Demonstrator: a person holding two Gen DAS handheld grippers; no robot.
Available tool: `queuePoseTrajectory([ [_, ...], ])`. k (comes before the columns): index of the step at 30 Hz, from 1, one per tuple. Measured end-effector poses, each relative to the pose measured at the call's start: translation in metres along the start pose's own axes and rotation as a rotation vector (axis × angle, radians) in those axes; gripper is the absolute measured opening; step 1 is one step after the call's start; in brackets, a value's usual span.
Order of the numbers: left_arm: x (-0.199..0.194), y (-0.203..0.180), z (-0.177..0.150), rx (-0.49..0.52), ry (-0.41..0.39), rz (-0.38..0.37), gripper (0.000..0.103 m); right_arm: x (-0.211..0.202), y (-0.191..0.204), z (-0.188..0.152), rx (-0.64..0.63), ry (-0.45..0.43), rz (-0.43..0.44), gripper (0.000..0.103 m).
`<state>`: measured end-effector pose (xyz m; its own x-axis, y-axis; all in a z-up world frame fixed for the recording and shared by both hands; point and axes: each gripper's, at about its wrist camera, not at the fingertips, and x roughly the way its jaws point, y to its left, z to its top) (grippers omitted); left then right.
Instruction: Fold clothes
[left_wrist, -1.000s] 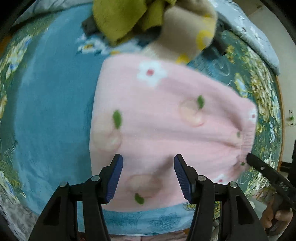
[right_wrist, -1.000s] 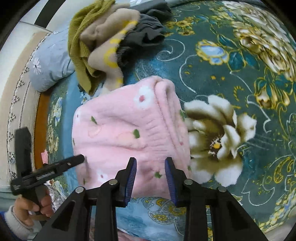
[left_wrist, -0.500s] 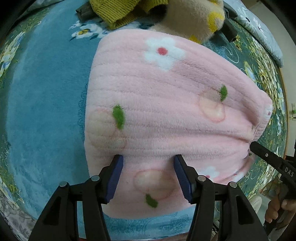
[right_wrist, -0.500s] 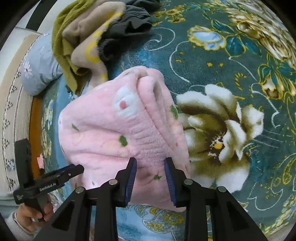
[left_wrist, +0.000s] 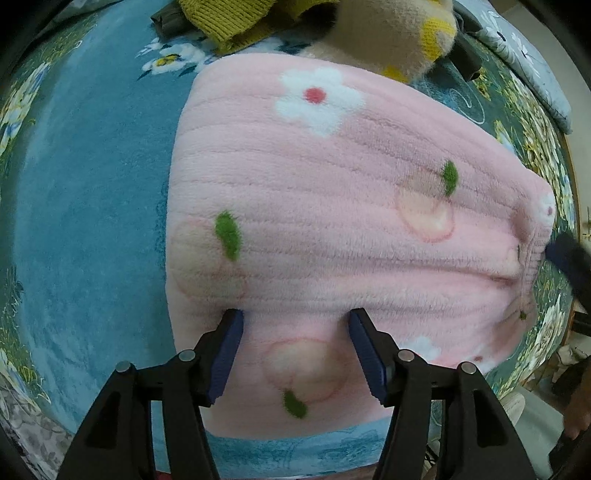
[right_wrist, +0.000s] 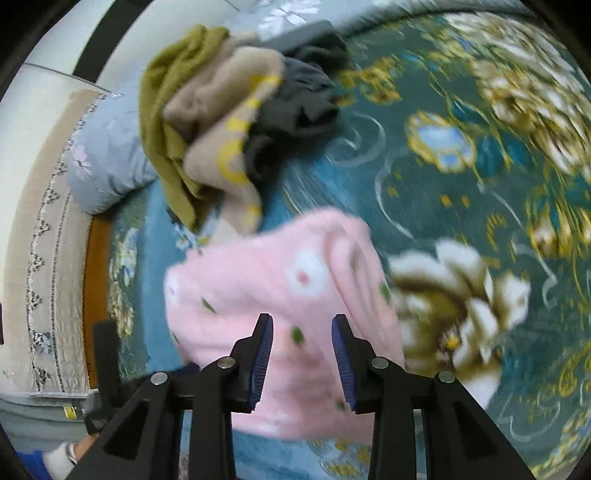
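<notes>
Pulling back, R gripper (right_wrist: 302, 338) now off pink garment (left_wrist: 332, 229), jaws wider.

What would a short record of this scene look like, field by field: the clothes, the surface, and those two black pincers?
Item in front: pink fleece garment, folded, printed with flowers and peaches
Surface: teal floral blanket
Waiting pile: olive knit, beige-and-yellow piece, dark grey garment, heaped beyond the pink one
Pillow: pale blue, beside the pile
Left gripper: open, fingers over the pink fleece, gripping nothing
Right gripper: open, above the fleece's right part; view blurred
</notes>
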<state>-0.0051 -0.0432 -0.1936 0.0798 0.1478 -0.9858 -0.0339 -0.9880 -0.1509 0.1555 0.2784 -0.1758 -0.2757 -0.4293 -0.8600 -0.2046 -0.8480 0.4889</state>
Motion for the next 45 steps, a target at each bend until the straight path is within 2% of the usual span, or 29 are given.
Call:
queuePoseTrajectory([
  [4, 0.0, 0.001, -0.002, -0.003, 0.001, 0.001, 0.062, 0.019, 0.003, 0.015, -0.014, 0.019, -0.023, 0.037],
  [7, 0.0, 0.003, -0.003, -0.003, 0.005, -0.007, 0.062, 0.033, -0.01, 0.015, 0.021, 0.063, -0.045, 0.033],
  [15, 0.002, 0.007, -0.004, -0.009, 0.017, -0.016, 0.064, 0.044, -0.025, 0.015, 0.066, 0.072, -0.014, 0.033],
  [20, -0.004, 0.008, -0.005, -0.015, 0.034, -0.018, 0.064, 0.029, -0.027, 0.014, 0.081, 0.06, 0.024, 0.034],
  [23, -0.022, 0.015, -0.006, -0.04, 0.021, -0.079, 0.064, 0.013, -0.029, 0.009, 0.083, 0.041, 0.05, 0.037],
  [24, -0.028, 0.017, -0.006, -0.05, 0.012, -0.101, 0.064, 0.009, -0.033, 0.005, 0.09, 0.038, 0.045, 0.039],
  [26, -0.041, 0.025, -0.006, -0.067, -0.013, -0.13, 0.064, 0.003, -0.044, -0.003, 0.112, 0.039, 0.034, 0.051],
  [31, -0.052, 0.049, 0.001, -0.109, -0.043, -0.138, 0.071, 0.013, -0.065, -0.015, 0.187, 0.078, 0.08, 0.061],
  [33, -0.049, 0.06, 0.004, -0.139, -0.036, -0.163, 0.075, 0.019, -0.07, -0.017, 0.209, 0.091, 0.104, 0.067],
  [35, -0.043, 0.069, 0.008, -0.172, -0.017, -0.194, 0.08, 0.025, -0.075, -0.018, 0.23, 0.103, 0.128, 0.078],
  [37, -0.035, 0.077, 0.013, -0.205, 0.006, -0.221, 0.084, 0.03, -0.08, -0.02, 0.251, 0.116, 0.153, 0.083],
  [40, -0.024, 0.089, 0.019, -0.254, 0.041, -0.261, 0.085, 0.039, -0.087, -0.023, 0.283, 0.135, 0.189, 0.09],
  [42, -0.019, 0.092, 0.024, -0.248, 0.043, -0.279, 0.085, 0.045, -0.092, -0.024, 0.304, 0.147, 0.214, 0.095],
  [45, -0.011, 0.093, 0.034, -0.216, 0.053, -0.307, 0.086, 0.055, -0.097, -0.024, 0.321, 0.173, 0.24, 0.097],
])
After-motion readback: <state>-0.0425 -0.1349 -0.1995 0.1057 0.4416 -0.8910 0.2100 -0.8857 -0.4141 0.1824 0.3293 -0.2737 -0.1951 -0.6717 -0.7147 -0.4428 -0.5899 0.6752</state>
